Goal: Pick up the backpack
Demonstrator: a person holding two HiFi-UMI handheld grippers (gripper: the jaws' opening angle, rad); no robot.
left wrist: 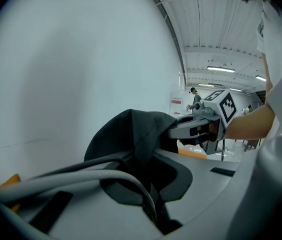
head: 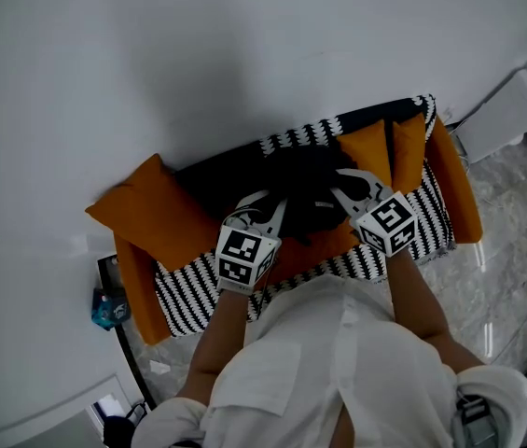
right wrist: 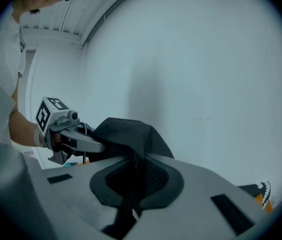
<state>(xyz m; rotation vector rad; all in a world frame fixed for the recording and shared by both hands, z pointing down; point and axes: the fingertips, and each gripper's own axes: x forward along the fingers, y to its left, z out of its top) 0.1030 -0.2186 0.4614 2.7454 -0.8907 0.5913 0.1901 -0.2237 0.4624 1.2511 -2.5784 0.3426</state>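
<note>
In the head view, your left gripper (head: 275,208) and right gripper (head: 345,187) meet the black backpack (head: 305,180) at frame centre, above the striped sofa (head: 193,292). In the left gripper view, your jaws pinch its dark fabric at lower centre. In the right gripper view, your jaws clamp the fabric likewise.

An orange sofa (head: 461,192) with striped cover (head: 193,293) and orange cushion (head: 146,215) against a white wall (head: 198,54).

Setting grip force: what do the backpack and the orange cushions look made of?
The backpack: soft black fabric, matte, probably synthetic weave; it bunches into limp folds with no sheen. The orange cushions: matte cloth over soft filling, going by their plump, rounded corners; weave too small to tell.
</note>
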